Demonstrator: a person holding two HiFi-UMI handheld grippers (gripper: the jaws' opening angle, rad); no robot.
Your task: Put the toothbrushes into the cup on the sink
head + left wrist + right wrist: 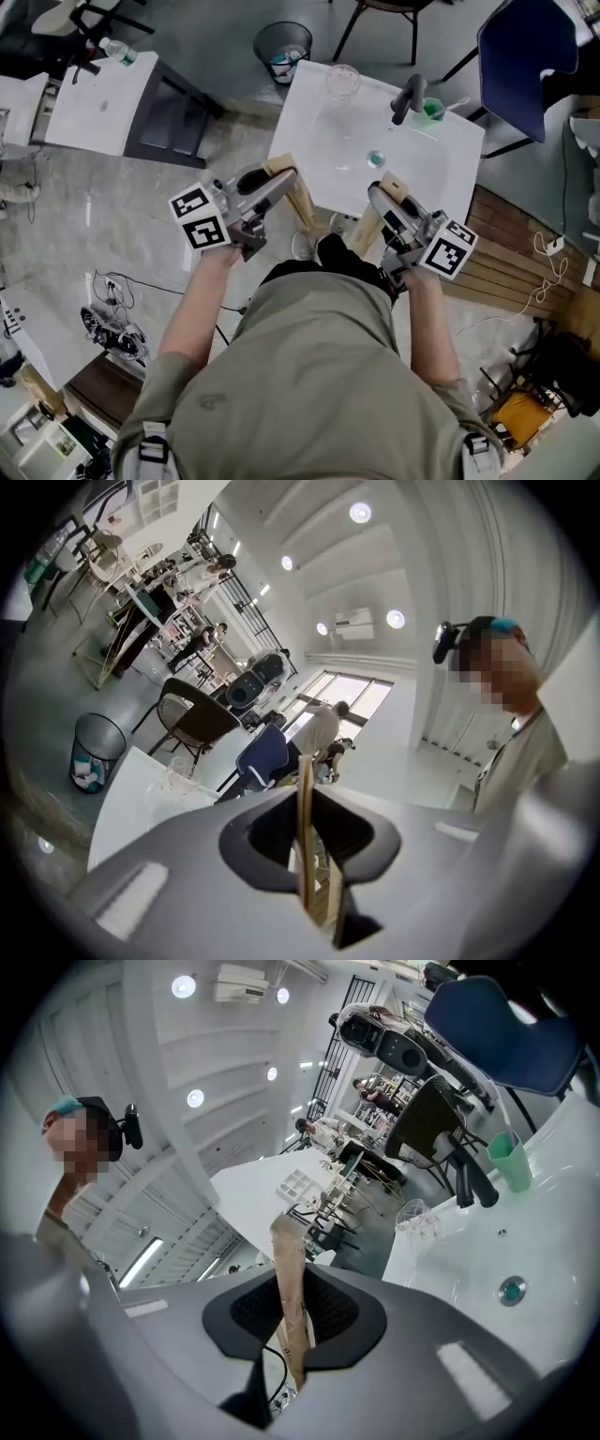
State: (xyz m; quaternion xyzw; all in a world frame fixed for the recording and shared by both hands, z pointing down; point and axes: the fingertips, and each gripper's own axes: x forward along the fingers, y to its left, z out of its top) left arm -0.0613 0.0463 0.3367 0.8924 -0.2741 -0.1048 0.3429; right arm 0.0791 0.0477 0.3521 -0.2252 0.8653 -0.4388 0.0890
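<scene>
1. Left gripper is clamped on a thin toothbrush, and the right gripper is clamped on a paper-wrapped toothbrush. Both hang near the front edge of the sink.
2. A clear cup stands at the sink's far rim, and a green cup stands beside the tap.
3. Probably best: carry one toothbrush at a time over the cup, tip it upright, lower it inside, and only then let go.

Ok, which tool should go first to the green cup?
Right, probably. The right tool, shut on its tan-wrapped toothbrush, is nearer the green cup on the sink; the left tool would have to reach across, past the faucet.
</scene>
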